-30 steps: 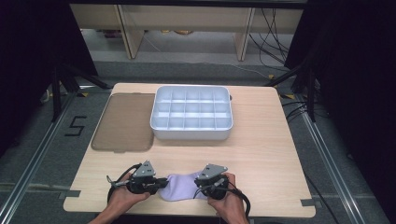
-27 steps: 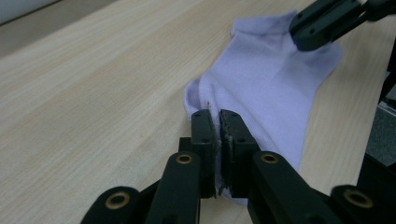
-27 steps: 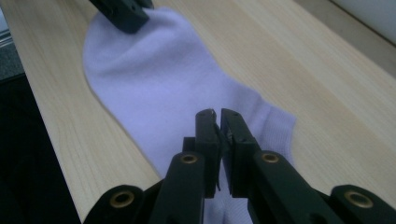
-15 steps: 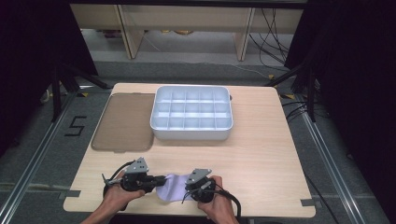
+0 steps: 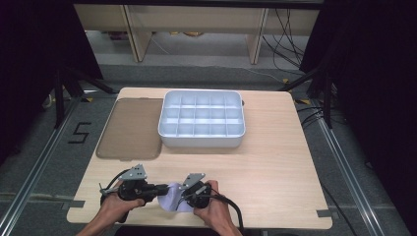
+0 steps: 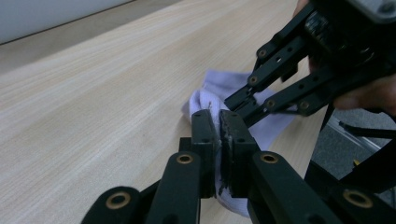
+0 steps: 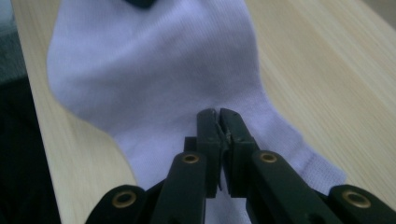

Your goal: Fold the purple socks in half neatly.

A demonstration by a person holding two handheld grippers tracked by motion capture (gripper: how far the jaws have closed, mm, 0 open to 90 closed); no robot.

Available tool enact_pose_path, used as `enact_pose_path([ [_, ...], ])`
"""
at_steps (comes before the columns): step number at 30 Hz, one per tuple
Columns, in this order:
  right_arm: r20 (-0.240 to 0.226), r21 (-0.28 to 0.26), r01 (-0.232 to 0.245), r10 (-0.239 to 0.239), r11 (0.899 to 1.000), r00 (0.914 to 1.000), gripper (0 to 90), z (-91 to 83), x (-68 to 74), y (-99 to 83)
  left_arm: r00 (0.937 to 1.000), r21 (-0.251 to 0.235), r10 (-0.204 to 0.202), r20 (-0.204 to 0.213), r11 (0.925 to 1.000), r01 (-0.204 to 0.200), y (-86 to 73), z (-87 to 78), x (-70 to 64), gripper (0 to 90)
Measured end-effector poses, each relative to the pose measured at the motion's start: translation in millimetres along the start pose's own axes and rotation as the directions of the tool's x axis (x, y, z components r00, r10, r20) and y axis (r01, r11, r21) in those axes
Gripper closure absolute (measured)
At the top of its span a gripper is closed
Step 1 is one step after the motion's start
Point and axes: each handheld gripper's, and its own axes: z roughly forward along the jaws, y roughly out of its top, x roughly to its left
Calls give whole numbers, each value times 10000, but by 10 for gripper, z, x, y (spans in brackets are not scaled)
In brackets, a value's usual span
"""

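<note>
- A flat brown lid [image 5: 130, 128] lies near the counter's [image 5: 275, 162] far left corner, its right edge just beside a white compartment tray [image 5: 201, 119] that stands at the middle of the far edge.
- At the counter's near edge, left of centre, the person's left hand [image 5: 114, 204] holds the left claw [image 5: 156, 189], which is clenched on the left end of a pale lilac sock [image 5: 170, 196]; the left gripper view has its jaws pressed together with a fold of the fabric [image 6: 210, 100] caught between them.
- The sock lies on the wood close to the near edge, between the two claws; the right gripper view shows it spread flat, one side reaching the counter's edge [image 7: 149, 79].
- Just right of it, the right hand [image 5: 212, 209] holds the right claw [image 5: 181, 196], also clenched on the sock: in the right gripper view its jaws meet over the cloth near the ribbed cuff end.
- The two claws stand close together, tips nearly meeting over the sock, as the left gripper view shows, with the right claw [image 6: 240, 105] crossing in from the upper right.
- A black cable [image 5: 236, 211] trails from the right claw toward the near edge.
</note>
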Motion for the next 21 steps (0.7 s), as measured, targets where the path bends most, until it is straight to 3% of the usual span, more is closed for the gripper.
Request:
enact_pose_path([
  [4,-297,-204,263,-269,9994,9992,871,62,11,73,9997,-82,-200,124,9998,201,26,-54,32,844],
  [5,-401,-168,-9,3,9999,9992,871,76,36,92,9999,-178,-138,-35,9997,138,24,-60,37,844],
  [6,-418,-342,135,-149,9993,9990,871,103,37,101,9998,-71,-127,164,9999,129,30,-75,53,845],
  [9,-627,-317,68,-88,9995,9980,870,112,48,141,9998,-71,-134,150,9999,135,24,-90,60,845],
  [13,-379,-533,-92,72,9985,9993,876,23,-88,174,9995,-102,-239,194,9997,241,31,-84,68,844],
  [15,-87,-631,109,-115,9979,9999,881,53,-174,190,9995,-58,-218,217,9997,219,34,-83,73,843],
  [17,-245,-363,-345,336,9987,9991,884,104,-200,218,9996,-101,-203,193,9997,205,36,-75,65,843],
  [21,-93,-343,-53,50,9994,9999,889,208,-187,244,9997,-100,-146,210,9998,148,46,-77,72,843],
])
